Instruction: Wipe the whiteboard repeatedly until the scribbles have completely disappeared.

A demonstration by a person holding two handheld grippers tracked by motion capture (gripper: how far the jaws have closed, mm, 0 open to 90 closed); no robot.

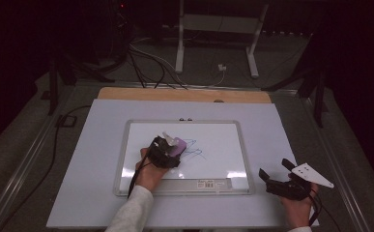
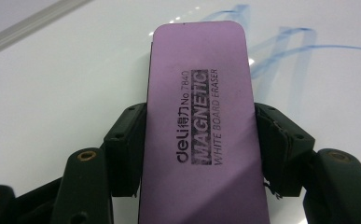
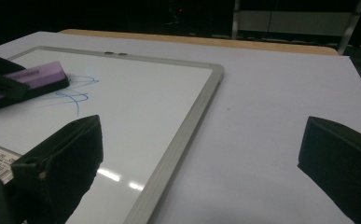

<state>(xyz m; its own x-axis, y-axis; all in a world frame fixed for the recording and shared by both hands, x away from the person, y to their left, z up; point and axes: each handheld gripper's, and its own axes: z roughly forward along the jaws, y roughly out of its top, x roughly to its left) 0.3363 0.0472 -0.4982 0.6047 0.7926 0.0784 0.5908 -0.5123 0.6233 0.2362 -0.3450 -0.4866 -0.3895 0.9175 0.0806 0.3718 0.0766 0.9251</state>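
The left tool is clenched across the long sides of the light, stiff purple rectangular whiteboard eraser; the right tool is released.

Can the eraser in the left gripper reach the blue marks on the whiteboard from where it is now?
Probably yes. The left gripper holds the purple eraser between its fingers, and the blue marks lie just ahead of it on the whiteboard, with nothing in between.
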